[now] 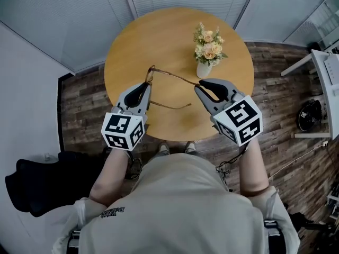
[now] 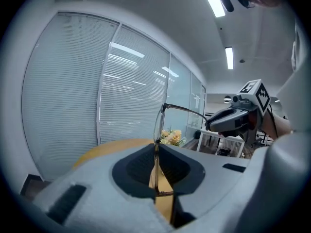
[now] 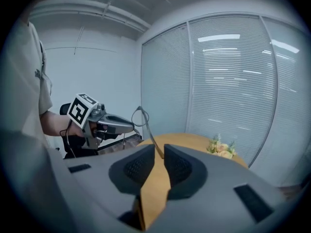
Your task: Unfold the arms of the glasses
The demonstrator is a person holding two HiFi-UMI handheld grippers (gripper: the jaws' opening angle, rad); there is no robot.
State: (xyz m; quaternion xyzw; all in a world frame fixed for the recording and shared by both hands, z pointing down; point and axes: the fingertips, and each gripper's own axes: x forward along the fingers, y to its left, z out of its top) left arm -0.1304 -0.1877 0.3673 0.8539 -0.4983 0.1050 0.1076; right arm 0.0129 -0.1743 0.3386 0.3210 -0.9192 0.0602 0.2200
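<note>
Above the near edge of the round wooden table (image 1: 159, 36), the thin brown wire-framed glasses (image 1: 150, 75) hang between both tools. The left gripper (image 1: 145, 88) clamps the front frame, and the right gripper (image 1: 201, 85) pinches one arm's tip, swung wide. The lower arm looks spread too, so the job seems nearly done.
</note>
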